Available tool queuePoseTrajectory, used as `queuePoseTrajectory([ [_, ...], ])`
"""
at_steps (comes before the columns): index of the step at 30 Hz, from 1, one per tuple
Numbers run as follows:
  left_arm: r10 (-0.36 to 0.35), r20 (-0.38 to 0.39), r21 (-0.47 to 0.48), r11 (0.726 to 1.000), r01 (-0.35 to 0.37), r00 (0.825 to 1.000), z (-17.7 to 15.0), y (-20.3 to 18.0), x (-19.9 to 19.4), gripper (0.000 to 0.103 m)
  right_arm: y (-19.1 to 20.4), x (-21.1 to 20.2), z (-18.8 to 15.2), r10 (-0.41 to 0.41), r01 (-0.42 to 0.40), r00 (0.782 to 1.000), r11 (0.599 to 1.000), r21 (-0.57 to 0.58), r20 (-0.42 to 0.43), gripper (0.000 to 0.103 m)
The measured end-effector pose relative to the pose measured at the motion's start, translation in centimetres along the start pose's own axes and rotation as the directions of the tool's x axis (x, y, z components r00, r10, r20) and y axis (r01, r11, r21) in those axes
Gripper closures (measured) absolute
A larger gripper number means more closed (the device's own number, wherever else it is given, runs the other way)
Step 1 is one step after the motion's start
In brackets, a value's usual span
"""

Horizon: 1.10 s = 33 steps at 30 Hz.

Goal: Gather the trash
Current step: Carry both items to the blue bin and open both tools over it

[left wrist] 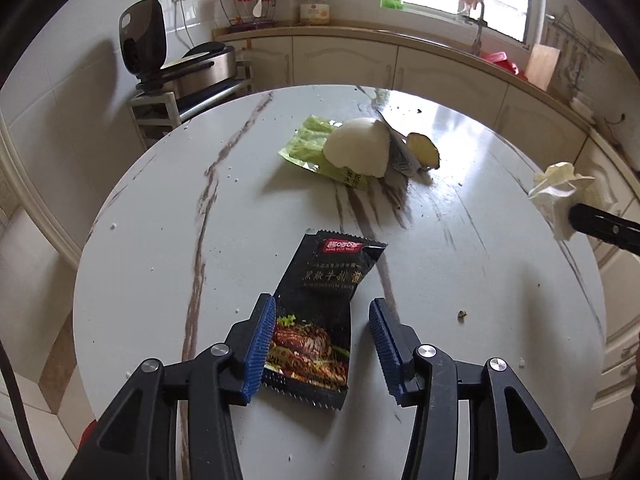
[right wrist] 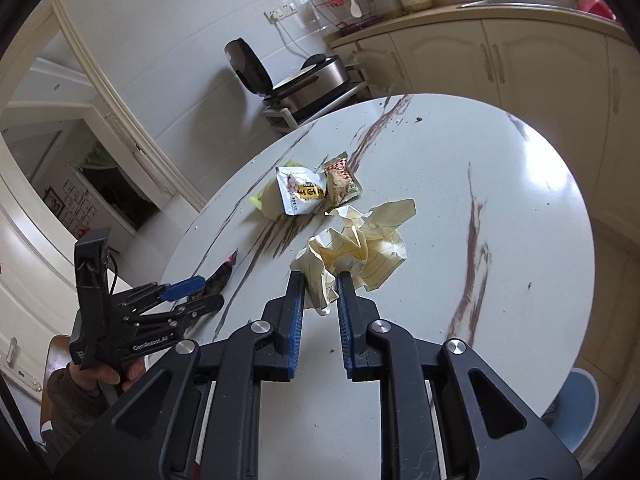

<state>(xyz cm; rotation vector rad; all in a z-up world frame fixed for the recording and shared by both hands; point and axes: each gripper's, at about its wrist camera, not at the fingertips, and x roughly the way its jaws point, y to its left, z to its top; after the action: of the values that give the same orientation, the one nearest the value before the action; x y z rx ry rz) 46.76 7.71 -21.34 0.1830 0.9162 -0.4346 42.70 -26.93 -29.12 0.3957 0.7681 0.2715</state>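
Note:
A black sauce packet (left wrist: 324, 280) lies flat on the round marble table (left wrist: 160, 240). My left gripper (left wrist: 322, 304) stands open over its near end, the right pad clear of it. From the right wrist this gripper (right wrist: 206, 291) shows at the table's left edge, above the packet (right wrist: 220, 276). My right gripper (right wrist: 320, 278) is shut on a crumpled yellow lined paper (right wrist: 360, 248), held above the table. That paper (left wrist: 560, 192) also hangs at the right edge of the left wrist view. Farther back sits a pile of wrappers: green (left wrist: 308, 140), white (left wrist: 360, 144) and brown (left wrist: 424, 148).
Small crumbs (left wrist: 463, 314) dot the table (right wrist: 480, 200). Cream cabinets (left wrist: 340, 60) run behind it, with an appliance on a rack (left wrist: 192, 76) at the left. A blue stool (right wrist: 576, 400) stands by the table's right rim. A hand (right wrist: 108, 372) holds the left gripper.

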Motion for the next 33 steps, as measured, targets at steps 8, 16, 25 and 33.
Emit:
queuePoseTrajectory([
  [8,0.004,0.002,0.015,1.000,-0.004,1.000,0.9,-0.8,0.6,0.097,1.0,-0.1,-0.4,0.022,-0.022,1.000,1.000,-0.022,0.001,0.087],
  [16,-0.110,0.030,-0.039,0.993,0.111,0.993,0.8,-2.4,-1.8,0.102,1.1,-1.9,-1.1,0.030,-0.029,0.999,0.999,-0.025,0.033,0.087],
  [25,-0.209,0.075,0.119,0.973,0.199,0.975,2.2,-11.9,-6.4,0.102,-1.9,-8.0,-2.1,0.001,-0.003,0.991,1.000,0.014,0.131,0.087],
  [33,-0.351,0.020,0.338,0.883,0.324,0.936,2.8,-26.5,-7.7,0.102,-9.1,-17.0,-5.5,-0.181,0.152,0.952,0.979,0.132,0.246,0.087],
])
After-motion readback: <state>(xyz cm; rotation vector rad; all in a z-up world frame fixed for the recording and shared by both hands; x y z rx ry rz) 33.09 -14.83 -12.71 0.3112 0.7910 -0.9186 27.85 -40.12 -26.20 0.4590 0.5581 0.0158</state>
